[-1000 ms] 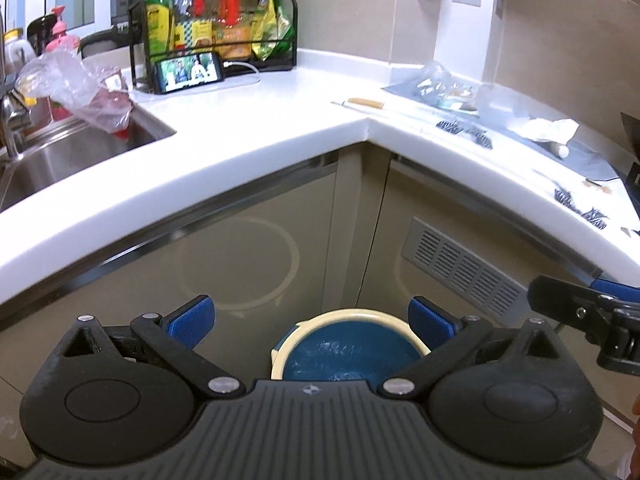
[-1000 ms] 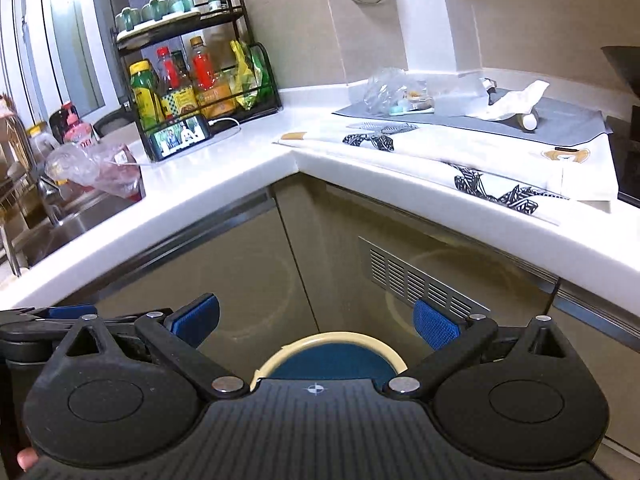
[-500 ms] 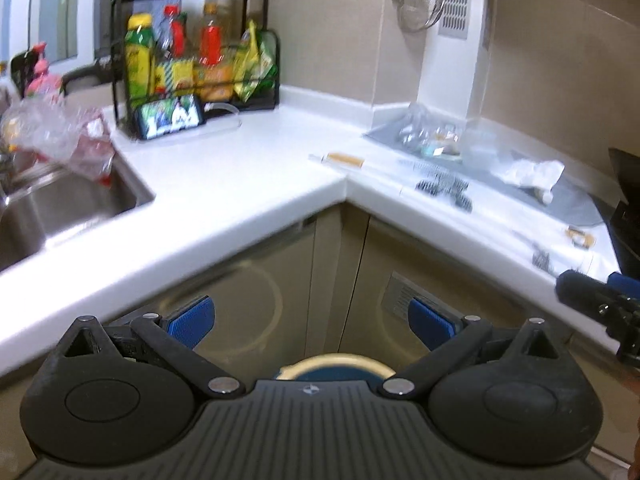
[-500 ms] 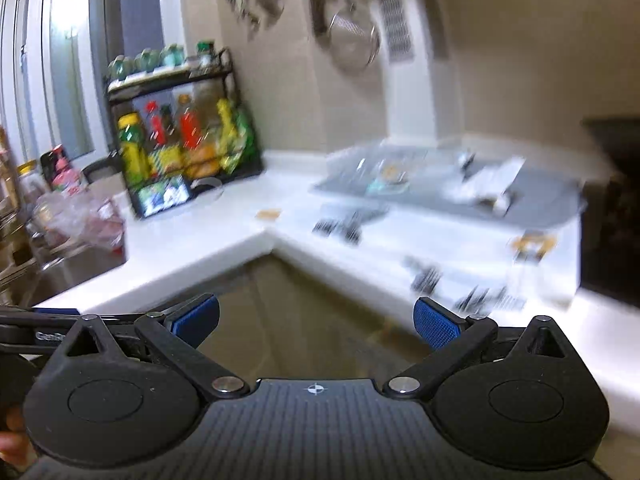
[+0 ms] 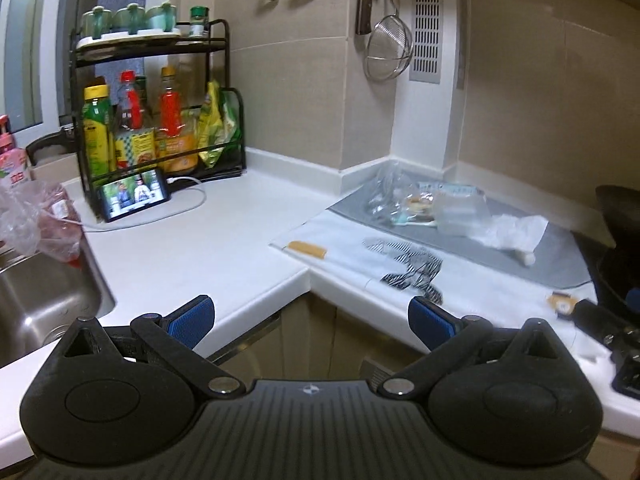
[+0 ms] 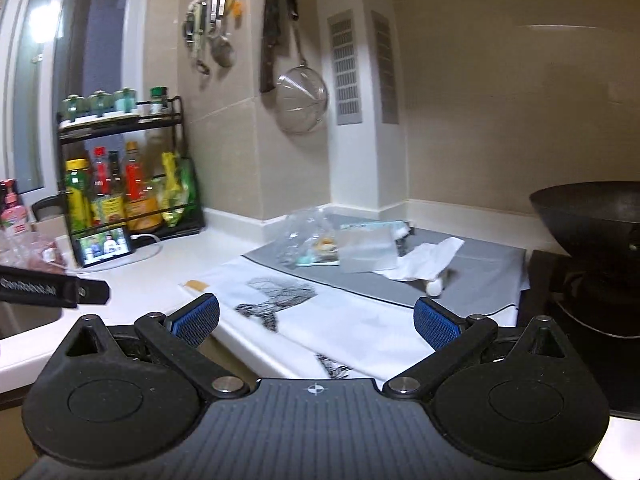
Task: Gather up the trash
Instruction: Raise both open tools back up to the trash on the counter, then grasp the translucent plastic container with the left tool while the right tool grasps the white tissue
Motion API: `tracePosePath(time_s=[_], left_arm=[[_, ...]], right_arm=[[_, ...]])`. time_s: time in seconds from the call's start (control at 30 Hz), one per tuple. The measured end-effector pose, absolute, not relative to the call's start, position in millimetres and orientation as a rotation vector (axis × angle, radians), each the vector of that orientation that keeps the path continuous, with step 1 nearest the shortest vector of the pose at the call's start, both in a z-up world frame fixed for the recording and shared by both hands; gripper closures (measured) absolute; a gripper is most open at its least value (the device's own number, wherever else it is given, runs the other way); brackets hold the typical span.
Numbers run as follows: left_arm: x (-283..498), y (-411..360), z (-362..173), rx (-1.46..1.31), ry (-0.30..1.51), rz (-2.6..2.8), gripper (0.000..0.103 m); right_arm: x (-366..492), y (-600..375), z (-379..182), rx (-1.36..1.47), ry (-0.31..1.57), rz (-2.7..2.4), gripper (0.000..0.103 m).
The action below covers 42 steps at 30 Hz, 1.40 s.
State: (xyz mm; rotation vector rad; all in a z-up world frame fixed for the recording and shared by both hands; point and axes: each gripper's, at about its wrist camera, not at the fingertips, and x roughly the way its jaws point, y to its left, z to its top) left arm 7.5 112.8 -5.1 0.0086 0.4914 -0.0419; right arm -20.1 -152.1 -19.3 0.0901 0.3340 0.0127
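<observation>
Trash lies on a grey mat [image 5: 552, 256] [image 6: 492, 276] in the counter corner: a clear plastic bag with wrappers [image 5: 404, 200] [image 6: 308, 236], a clear flat packet [image 5: 460, 212] [image 6: 368, 254] and a crumpled white tissue [image 5: 516, 232] [image 6: 428, 258]. My left gripper [image 5: 310, 318] is open and empty, held before the counter's inner corner. My right gripper [image 6: 316, 318] is open and empty, above the white printed cloth [image 6: 352, 320] [image 5: 400, 264], short of the trash.
A black rack of bottles [image 5: 156, 120] [image 6: 124, 184] and a phone [image 5: 134, 194] [image 6: 104, 246] stand at the back left. A sink [image 5: 36, 304] with a plastic bag [image 5: 36, 216] is left. A black wok [image 6: 592, 216] sits right. Utensils and a strainer [image 6: 300, 100] hang on the wall.
Both grippers have risen from cabinet height, where a blue-lined bin showed below, to above the countertop. The bin has dropped out of view. Both stay open.
</observation>
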Motion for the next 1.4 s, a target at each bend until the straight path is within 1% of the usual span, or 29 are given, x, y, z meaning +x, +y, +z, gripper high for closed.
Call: tracePosePath(time_s=[0.2,0.37,0.57,0.77,0.87,1.0,1.1,1.2,1.3,1.4], left_arm=[[39.9,85.8,7.0,0.022,0.472,-0.104,0.000],[90.2,55.7,10.6,0.056,0.465,-0.160,0.000],[154.9,23.2,-2.2,0.054,0.496,-0.199,0.000],[211.4,-16.5,-17.6,0.103,0.476,-0.283,0.000],[245.5,-39.4,-27.9,0.123,0.511,-0.292,0.000],[293.6,-60.8,-42.5,0.102,0.574,-0.277,0.000],[319.5,-71.2,-53.9,0.076,0.612,-0.282,0.000],[334.7,-80.9,-63.1,0.061,0.621,-0.283,0.000],[344.5,-87.0,-67.9,0.038,0.637,-0.296,0.000],[350.5,-94.1,-70.7,0.037,0.645,-0.305,0.000]], right_arm=[[23.5,-164.7,-26.1,0.044,0.341,-0.069,0.000],[77.5,-185.7,-41.8,0.086,0.387,-0.146,0.000],[124.9,-212.5,-55.8,0.154,0.414,-0.208,0.000],[174.9,-240.9,-73.0,0.191,0.426,-0.280,0.000],[197.2,-254.2,-82.2,0.228,0.422,-0.312,0.000],[215.1,-271.8,-96.5,0.340,0.403,-0.302,0.000],[225.6,-283.6,-104.2,0.429,0.471,-0.316,0.000],[223.3,-280.9,-100.5,0.396,0.424,-0.349,0.000],[231.4,-283.1,-104.4,0.390,0.460,-0.375,0.000],[244.2,-288.8,-107.6,0.441,0.483,-0.407,0.000]])
